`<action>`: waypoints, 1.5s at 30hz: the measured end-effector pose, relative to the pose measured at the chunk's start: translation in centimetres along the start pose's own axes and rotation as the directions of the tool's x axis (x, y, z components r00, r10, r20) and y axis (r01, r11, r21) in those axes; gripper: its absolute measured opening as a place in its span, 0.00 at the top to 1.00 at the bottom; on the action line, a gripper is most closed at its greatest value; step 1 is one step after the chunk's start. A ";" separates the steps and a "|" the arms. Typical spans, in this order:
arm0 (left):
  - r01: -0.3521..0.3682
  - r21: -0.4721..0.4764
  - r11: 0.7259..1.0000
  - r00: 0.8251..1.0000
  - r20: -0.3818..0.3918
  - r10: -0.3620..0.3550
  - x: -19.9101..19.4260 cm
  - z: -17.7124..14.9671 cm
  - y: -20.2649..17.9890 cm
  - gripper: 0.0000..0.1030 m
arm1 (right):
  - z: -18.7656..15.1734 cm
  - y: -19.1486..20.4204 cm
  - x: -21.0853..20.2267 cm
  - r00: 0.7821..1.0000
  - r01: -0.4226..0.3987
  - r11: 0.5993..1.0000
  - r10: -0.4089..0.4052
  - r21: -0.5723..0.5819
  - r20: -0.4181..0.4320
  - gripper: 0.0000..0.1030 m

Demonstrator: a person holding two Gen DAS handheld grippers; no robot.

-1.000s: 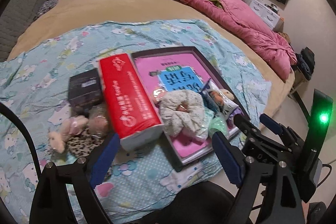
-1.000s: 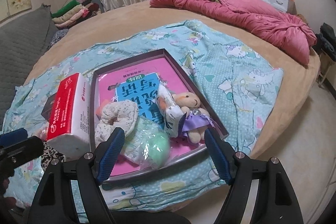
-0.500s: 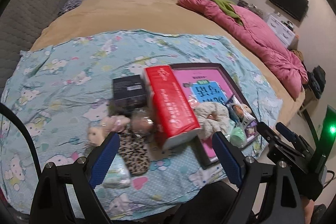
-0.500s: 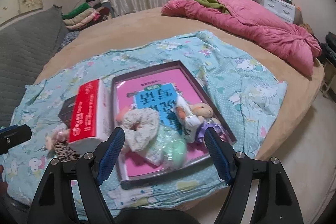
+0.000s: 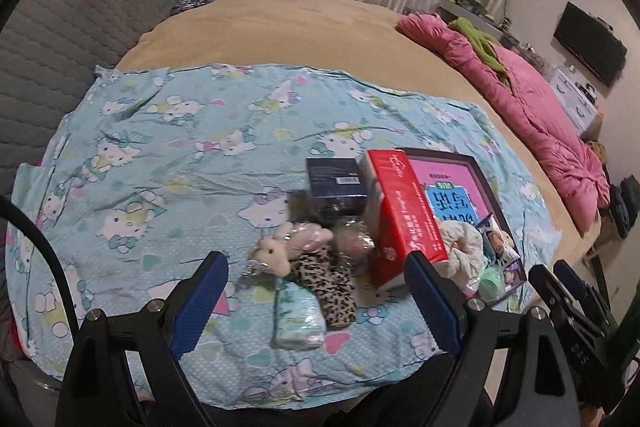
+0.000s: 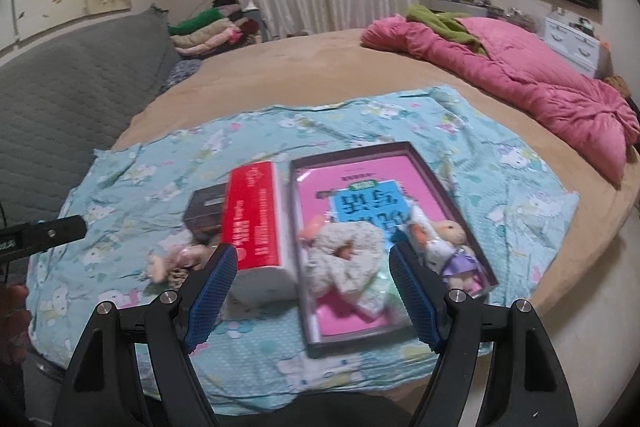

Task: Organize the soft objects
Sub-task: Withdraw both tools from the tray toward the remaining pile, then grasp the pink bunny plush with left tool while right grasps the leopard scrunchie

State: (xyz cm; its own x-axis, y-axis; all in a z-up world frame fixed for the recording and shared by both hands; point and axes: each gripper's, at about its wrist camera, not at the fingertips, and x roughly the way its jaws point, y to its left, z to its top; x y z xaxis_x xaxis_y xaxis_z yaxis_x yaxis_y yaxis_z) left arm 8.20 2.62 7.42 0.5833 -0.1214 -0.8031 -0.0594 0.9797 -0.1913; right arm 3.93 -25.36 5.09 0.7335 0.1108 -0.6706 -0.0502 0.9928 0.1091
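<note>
Both my grippers have pulled back from the bed since a second ago, so more of the blue cartoon-print sheet (image 5: pixel 168 163) shows now. My left gripper (image 5: pixel 316 291) hangs over the sheet's near edge with its fingers spread wide and nothing between them; my right gripper (image 6: pixel 312 291) is likewise wide and empty above the tray (image 6: pixel 436 183). The soft things sit where they were: a cream scrunchie (image 6: pixel 344 251) and a small plush doll (image 6: pixel 452 247) inside the tray, and a pink plush toy (image 5: pixel 280 247), a leopard-print pouch (image 5: pixel 328 287) and a wrapped pack (image 5: pixel 300 319) on the sheet left of it. The red tissue pack (image 5: pixel 408 211) stands between both groups, a dark box (image 5: pixel 336 183) behind.
</note>
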 end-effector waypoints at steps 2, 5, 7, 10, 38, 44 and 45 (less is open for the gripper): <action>-0.004 -0.011 1.000 1.000 0.008 0.004 -0.3 0.0 0.7 0.13 | 0.0 0.9 -0.1 1.000 -0.013 1.000 0.013 -0.017 -0.001 0.23; -0.013 -0.018 1.000 1.000 0.014 0.014 -0.6 -0.2 1.6 0.13 | -0.1 2.4 -0.2 0.999 -0.033 0.999 0.033 -0.043 -0.007 0.23; -0.018 -0.024 1.000 1.000 0.012 0.019 -0.5 -0.3 2.2 0.13 | -0.3 3.3 -0.2 0.999 -0.045 0.997 0.044 -0.059 -0.012 0.23; -0.012 -0.040 0.999 1.000 0.008 0.012 -0.3 -0.7 2.9 0.13 | -0.6 4.8 -0.1 0.998 -0.061 0.994 0.060 -0.086 -0.016 0.23; 0.014 -0.131 0.991 0.994 -0.101 -0.028 7.6 -4.4 8.7 0.12 | -5.8 12.0 7.8 0.969 -0.166 0.966 0.123 -0.196 -0.215 0.23; 0.032 -0.140 0.990 0.991 -0.125 -0.050 9.4 -4.8 8.8 0.12 | -6.3 12.3 9.4 0.963 -0.168 0.965 0.117 -0.200 -0.244 0.23; 0.034 -0.139 0.990 0.991 -0.127 -0.052 9.7 -4.9 8.7 0.12 | -6.4 12.3 9.7 0.961 -0.168 0.966 0.116 -0.198 -0.250 0.23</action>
State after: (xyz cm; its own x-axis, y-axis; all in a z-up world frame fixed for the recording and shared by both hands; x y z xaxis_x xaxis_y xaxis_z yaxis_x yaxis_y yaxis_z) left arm 9.34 9.24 -4.78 0.4783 -0.1914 -0.8571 -0.1513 0.9434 -0.2951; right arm 6.08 -11.80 -4.76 0.5300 0.2334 -0.8153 -0.3062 0.9492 0.0727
